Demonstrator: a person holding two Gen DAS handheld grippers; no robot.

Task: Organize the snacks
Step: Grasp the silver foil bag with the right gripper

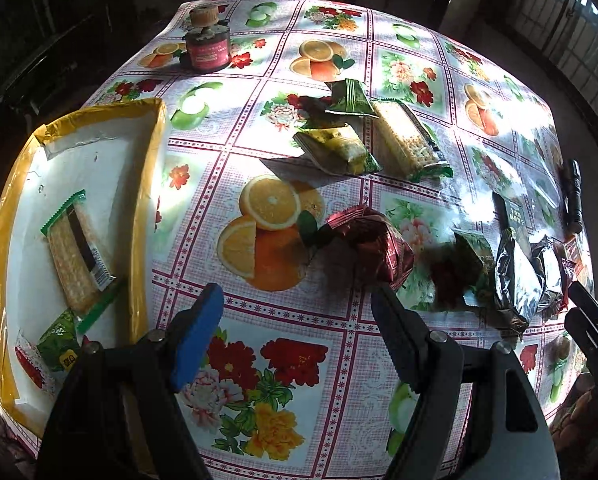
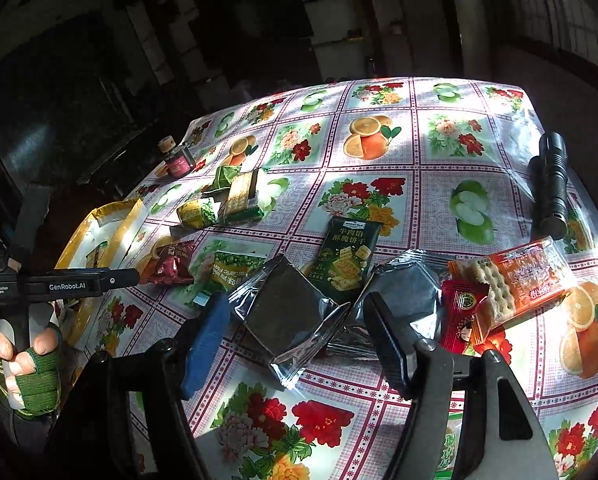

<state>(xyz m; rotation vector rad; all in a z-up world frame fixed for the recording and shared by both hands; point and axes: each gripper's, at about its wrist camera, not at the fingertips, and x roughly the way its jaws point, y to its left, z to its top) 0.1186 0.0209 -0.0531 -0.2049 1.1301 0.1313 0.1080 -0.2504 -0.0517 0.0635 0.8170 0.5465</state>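
A yellow-rimmed white box [image 1: 147, 208] stands at the table's left with a green cracker pack [image 1: 77, 256] and small packets inside. My left gripper [image 1: 295, 300] is open and empty above the tablecloth, just short of a dark red snack packet [image 1: 373, 244]. My right gripper [image 2: 291, 312] is open around a silver foil packet [image 2: 291, 316], which lies between its fingers. A dark green biscuit pack [image 2: 349, 258], an orange cracker pack [image 2: 515, 284] and a small red packet [image 2: 461, 318] lie nearby. The left gripper also shows in the right wrist view [image 2: 135, 276].
A pile of green and yellow packs [image 1: 363, 136] lies mid-table. A dark jar with a cork lid [image 1: 207, 46] stands at the far left. A black flashlight [image 2: 549, 184] lies at the right edge. A second silver packet [image 2: 409, 284] lies behind my right finger.
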